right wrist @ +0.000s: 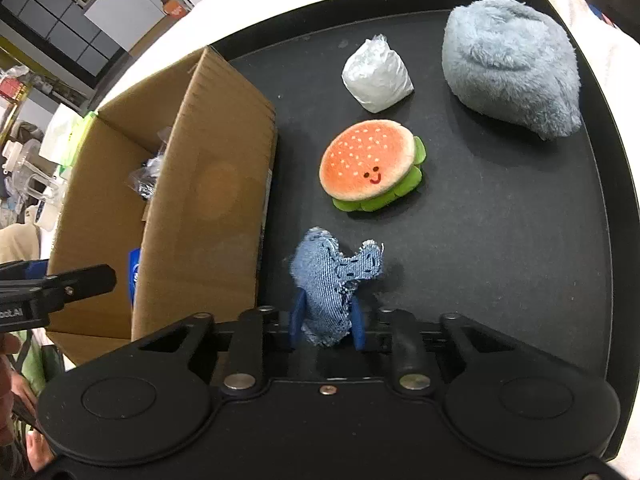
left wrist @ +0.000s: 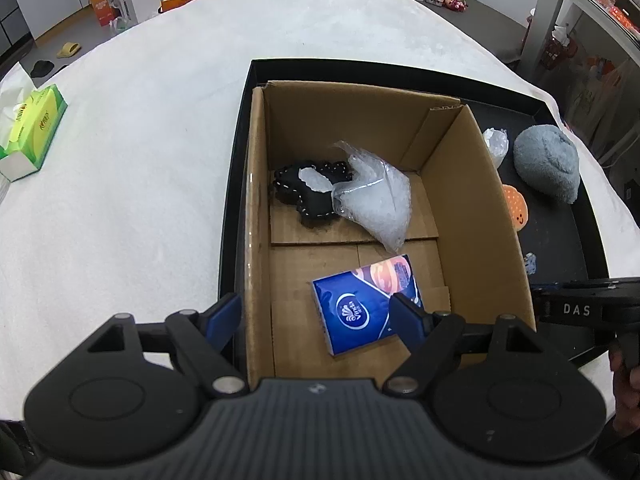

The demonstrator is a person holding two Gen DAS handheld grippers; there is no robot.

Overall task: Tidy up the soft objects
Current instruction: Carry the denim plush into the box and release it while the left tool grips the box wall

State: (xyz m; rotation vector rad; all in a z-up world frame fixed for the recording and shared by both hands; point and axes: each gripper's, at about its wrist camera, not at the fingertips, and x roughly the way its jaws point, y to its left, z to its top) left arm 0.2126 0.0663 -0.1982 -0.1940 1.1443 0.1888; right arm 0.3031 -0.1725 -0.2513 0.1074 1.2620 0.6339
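A cardboard box (left wrist: 472, 208) stands on a black tray (left wrist: 588, 264). Inside lie a blue tissue pack (left wrist: 360, 304), a bubble-wrap bag (left wrist: 376, 200) and a black stitched soft piece (left wrist: 304, 192). My left gripper (left wrist: 320, 316) is open and empty above the box's near end. My right gripper (right wrist: 326, 320) is shut on a blue denim soft piece (right wrist: 336, 276), just above the tray (right wrist: 520, 220) beside the box (right wrist: 208, 216). On the tray lie a burger plush (right wrist: 370, 164), a white wrapped bundle (right wrist: 376, 76) and a grey-blue fluffy plush (right wrist: 512, 64).
The tray rests on a white cloth-covered table (left wrist: 140, 160). A green tissue box (left wrist: 32, 132) sits at the table's far left. The other gripper's body (left wrist: 588, 312) shows at the right of the left wrist view.
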